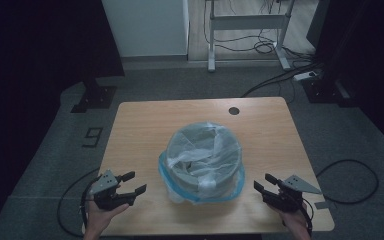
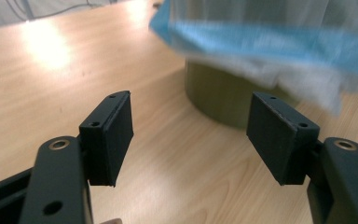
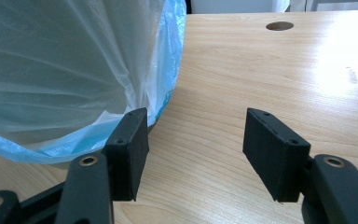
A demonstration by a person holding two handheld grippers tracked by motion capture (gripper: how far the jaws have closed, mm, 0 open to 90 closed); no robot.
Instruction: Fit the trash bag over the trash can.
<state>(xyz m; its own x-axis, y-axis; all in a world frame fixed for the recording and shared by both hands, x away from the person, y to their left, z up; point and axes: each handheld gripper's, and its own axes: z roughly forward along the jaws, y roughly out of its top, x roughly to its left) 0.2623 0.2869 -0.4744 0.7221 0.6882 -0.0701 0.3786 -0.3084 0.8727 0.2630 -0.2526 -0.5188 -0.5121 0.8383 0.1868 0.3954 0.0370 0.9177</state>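
Your two black two-jaw grippers sat closest to the lens at the near table edge. Your left gripper (image 1: 130,184) was spread with nothing between its jaws; your right gripper (image 1: 264,183) was likewise spread and empty. Between them, near the middle of the light wooden table (image 1: 145,120), stood the round grey-green bin (image 1: 205,160), lined with a translucent plastic bag (image 1: 200,145) whose blue-edged hem (image 1: 232,192) was folded down over the rim.

Judged step: closing in on the bag hem from both sides. You would do well to bring each gripper low and level to the hanging hem, pinch film alone rather than the bin wall, and take matching points on opposite sides so the liner lifts evenly.

Limits of inspection: the left gripper view was blurred across the bag; the bin's contents could not be made out through the film; its base on the right side was hidden behind the hem.
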